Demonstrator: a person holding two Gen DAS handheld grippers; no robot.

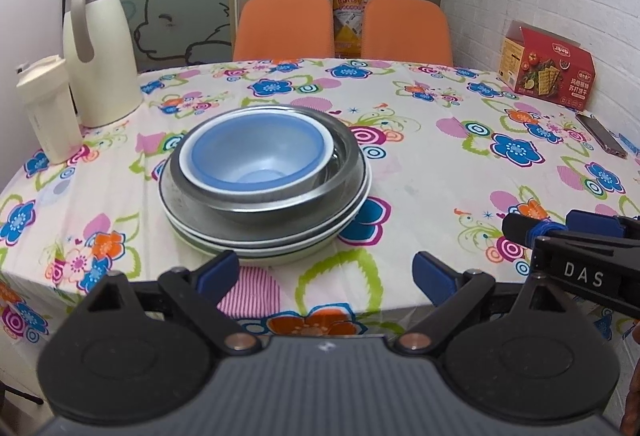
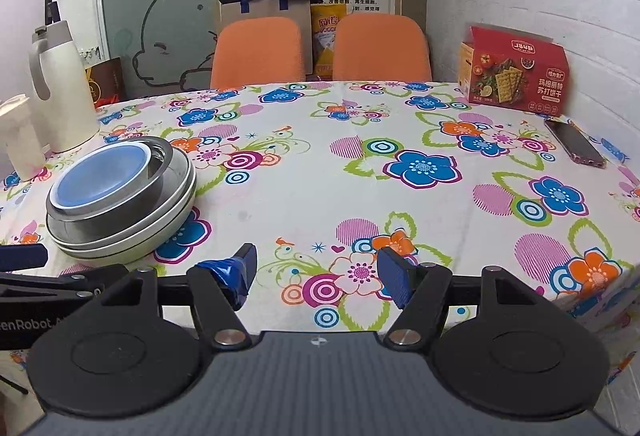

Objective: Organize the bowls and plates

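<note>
One stack on the floral tablecloth (image 2: 320,172): blue bowl (image 1: 256,152) nested in steel bowl (image 1: 280,206), on white plates (image 1: 256,244). Left gripper (image 1: 326,272) just before it, jaws spread, empty. Right gripper (image 2: 316,272) beside, likewise spread.

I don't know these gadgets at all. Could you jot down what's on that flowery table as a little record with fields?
Dishes: one stack, blue bowl inside a metal bowl, on pale plates
Left gripper: open, empty, facing the stack
Right gripper: open, empty, over bare tablecloth
Left side: cream jug, small cream bottle
Right side: red cracker box, phone
</note>
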